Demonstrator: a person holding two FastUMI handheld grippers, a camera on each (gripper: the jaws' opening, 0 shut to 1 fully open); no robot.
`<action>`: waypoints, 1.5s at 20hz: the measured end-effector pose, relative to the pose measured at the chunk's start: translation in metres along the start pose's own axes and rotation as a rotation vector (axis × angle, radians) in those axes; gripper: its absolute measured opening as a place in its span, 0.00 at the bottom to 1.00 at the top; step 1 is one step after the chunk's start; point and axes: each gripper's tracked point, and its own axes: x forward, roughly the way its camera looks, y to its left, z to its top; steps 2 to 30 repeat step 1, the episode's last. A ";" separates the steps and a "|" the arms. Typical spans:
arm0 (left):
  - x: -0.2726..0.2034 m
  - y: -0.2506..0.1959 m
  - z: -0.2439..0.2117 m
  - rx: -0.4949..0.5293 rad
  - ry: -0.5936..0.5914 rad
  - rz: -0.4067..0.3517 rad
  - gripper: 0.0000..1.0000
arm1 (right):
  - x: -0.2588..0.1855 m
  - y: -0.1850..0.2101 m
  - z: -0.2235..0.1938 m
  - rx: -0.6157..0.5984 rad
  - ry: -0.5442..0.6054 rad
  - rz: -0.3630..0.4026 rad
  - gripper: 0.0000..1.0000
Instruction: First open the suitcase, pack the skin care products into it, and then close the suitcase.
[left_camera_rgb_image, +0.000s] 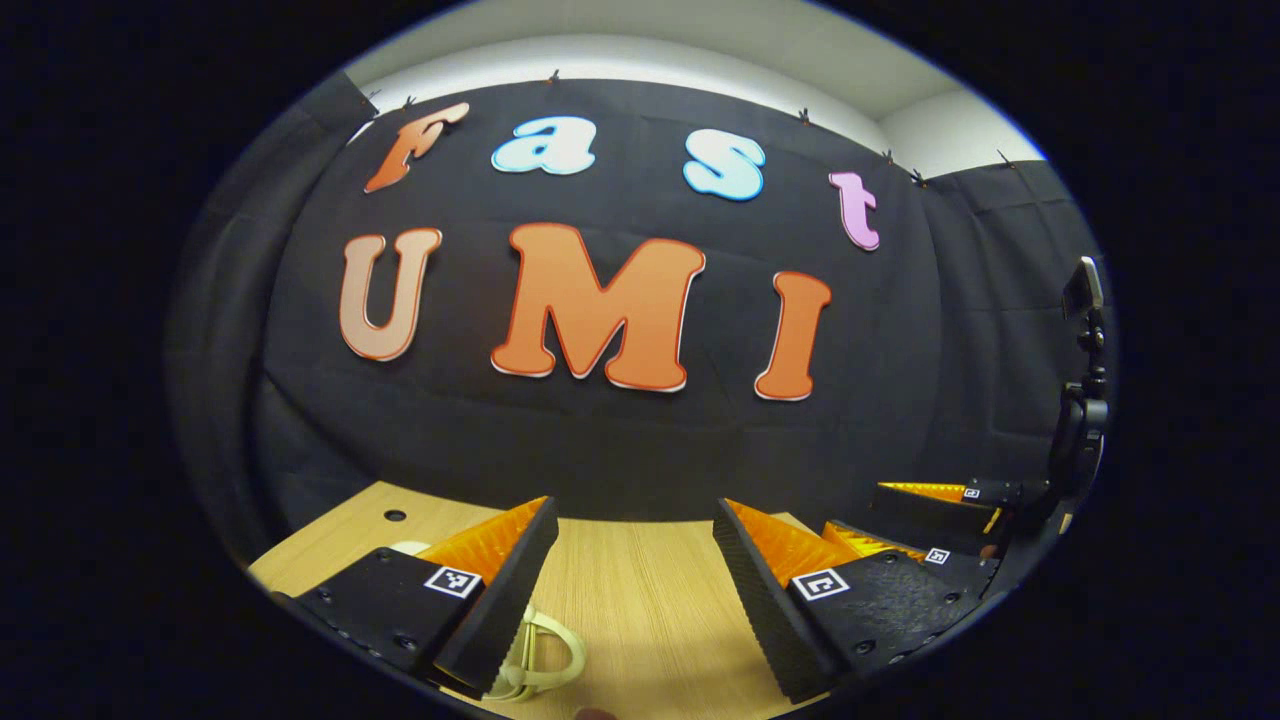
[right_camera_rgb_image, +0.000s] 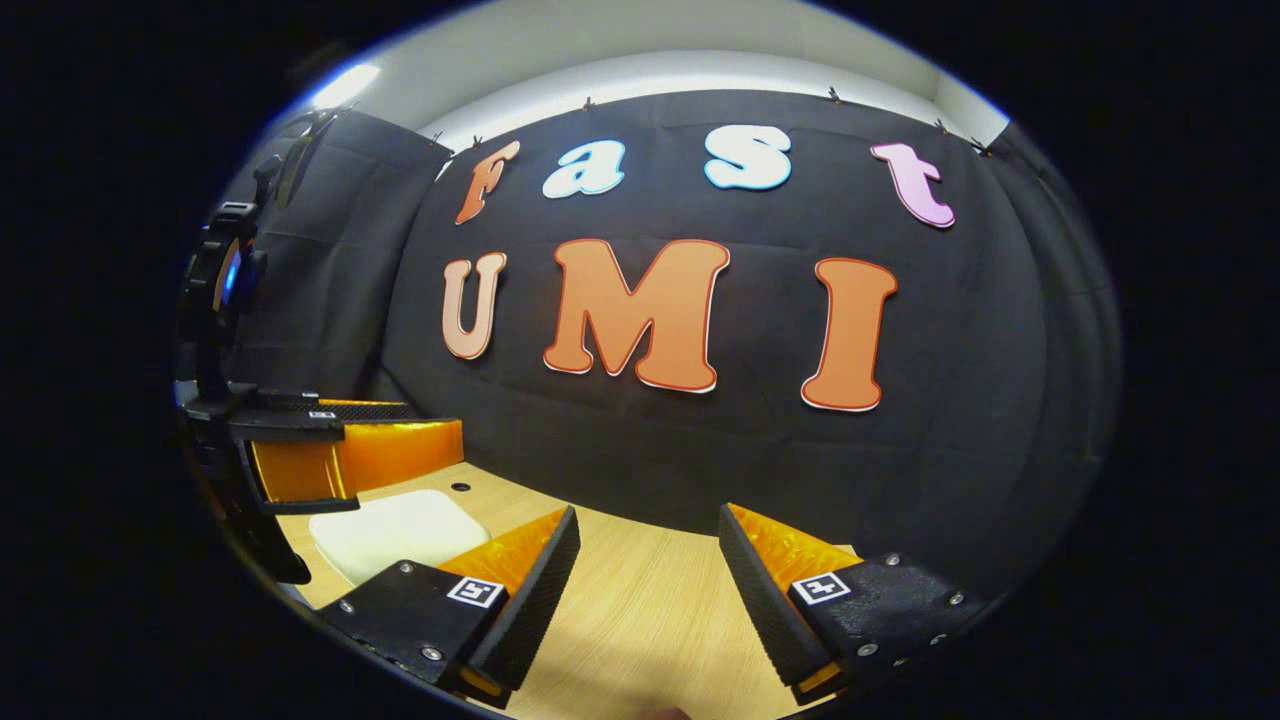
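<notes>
No text, brand or number can be read on any item here. The sole signs are small square black-and-white coded tags, one on each finger of the left tongs (left_camera_rgb_image: 635, 560) and of the right tongs (right_camera_rgb_image: 648, 560); they carry patterns, not letters. Beside the left tongs in the left gripper view, the other tongs bear like tags, too small to make out.

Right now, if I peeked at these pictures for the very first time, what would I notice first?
Probably the left tongs, open wide over the pale wooden table, with a cream looped handle lying beside one finger. In the right gripper view, the right tongs are open too, and a white rounded suitcase lies on the table to their left, under the other tongs.
</notes>
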 end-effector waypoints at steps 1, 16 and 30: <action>0.000 0.000 0.001 0.016 -0.003 0.004 0.96 | 0.000 0.000 0.001 -0.001 -0.004 0.002 0.89; 0.000 0.000 0.001 0.016 -0.003 0.004 0.96 | 0.000 0.000 0.001 -0.001 -0.004 0.002 0.89; 0.000 0.000 0.001 0.016 -0.003 0.004 0.96 | 0.000 0.000 0.001 -0.001 -0.004 0.002 0.89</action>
